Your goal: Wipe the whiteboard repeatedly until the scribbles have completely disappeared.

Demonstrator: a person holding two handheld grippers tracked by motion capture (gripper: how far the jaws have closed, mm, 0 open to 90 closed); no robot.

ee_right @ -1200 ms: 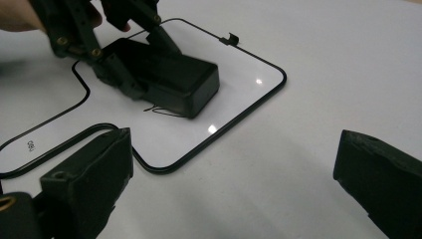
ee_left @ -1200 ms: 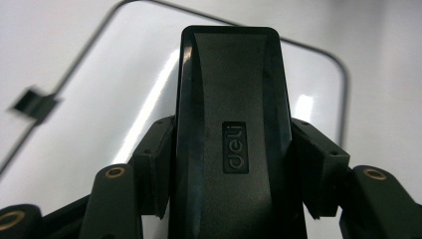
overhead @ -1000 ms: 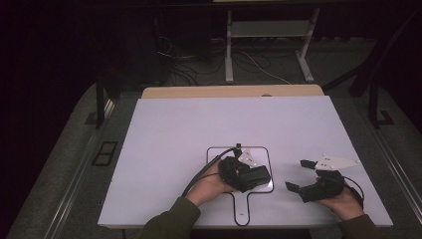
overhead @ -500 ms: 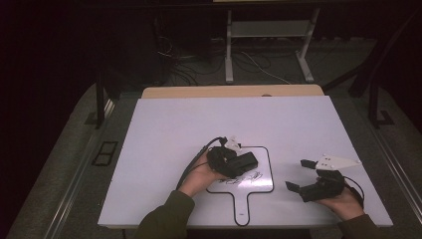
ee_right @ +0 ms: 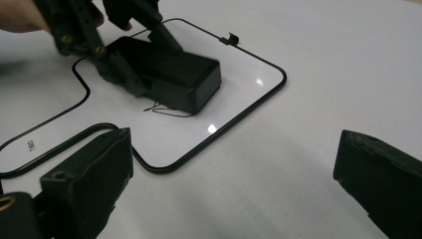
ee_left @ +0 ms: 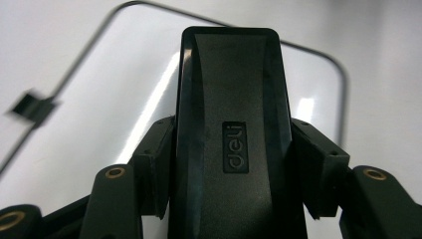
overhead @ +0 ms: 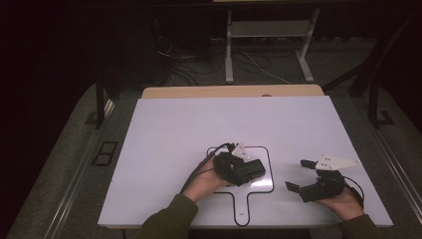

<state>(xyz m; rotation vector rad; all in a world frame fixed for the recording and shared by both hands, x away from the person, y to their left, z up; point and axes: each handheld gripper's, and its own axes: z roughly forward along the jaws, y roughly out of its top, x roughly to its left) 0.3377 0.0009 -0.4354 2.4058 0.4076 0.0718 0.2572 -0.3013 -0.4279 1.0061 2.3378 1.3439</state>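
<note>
left tongs [overhead: 249,170] clenched on eraser [ee_left: 231,129] | right tongs [overhead: 298,175] released | press eraser flat, sweep scribble [ee_right: 166,109] on whiteboard [overhead: 266,186]

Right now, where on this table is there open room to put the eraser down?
The far half of the white table, beyond the small whiteboard, is bare, as is the strip to its left. It is crowded near the front: the left gripper holds the black eraser on the board, with the right gripper beside it.
</note>
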